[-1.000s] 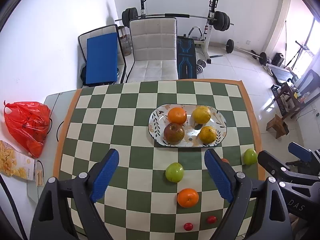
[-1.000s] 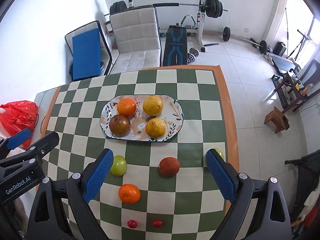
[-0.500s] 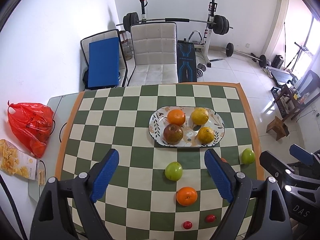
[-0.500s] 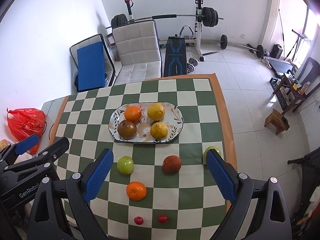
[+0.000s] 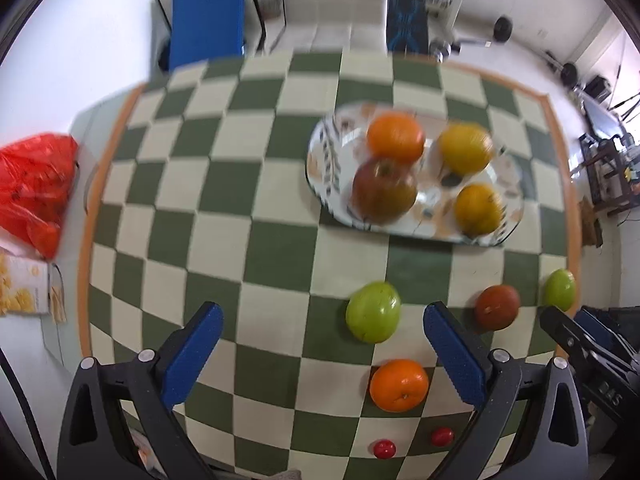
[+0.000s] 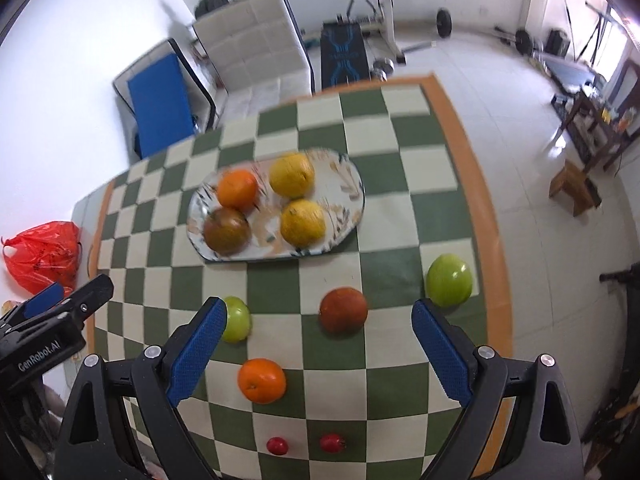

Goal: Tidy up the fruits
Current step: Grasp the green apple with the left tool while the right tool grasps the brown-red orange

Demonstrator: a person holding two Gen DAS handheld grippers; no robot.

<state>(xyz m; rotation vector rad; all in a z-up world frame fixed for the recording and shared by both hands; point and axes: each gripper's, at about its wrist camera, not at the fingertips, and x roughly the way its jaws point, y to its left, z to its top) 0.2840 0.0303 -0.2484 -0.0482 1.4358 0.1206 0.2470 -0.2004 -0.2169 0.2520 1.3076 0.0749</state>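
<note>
A patterned oval plate [image 5: 332, 160] [image 6: 352, 200] on the checkered table holds an orange, a dark apple and two yellow citrus fruits. Loose on the cloth lie a green apple [image 5: 373, 312] [image 6: 236, 324], an orange [image 5: 399, 385] [image 6: 262, 380], a red-brown apple [image 5: 497, 306] [image 6: 343, 310], a second green apple [image 5: 559, 289] [image 6: 449, 280] and two small red fruits [image 5: 384, 449] [image 6: 277, 445]. My left gripper [image 5: 320, 352] is open and empty above the near table. My right gripper [image 6: 318, 348] is open and empty, hovering above the loose fruits.
A red plastic bag [image 5: 34, 192] [image 6: 44, 254] and a snack box [image 5: 28, 290] lie left of the table. A white chair [image 6: 252, 44], a blue pad and gym weights stand beyond the far edge. The table's right edge [image 6: 476, 200] drops to tiled floor.
Both grippers have dropped closer to the table and tilted down, so the fruits look larger. Both stay open and empty. No fruit has moved.
</note>
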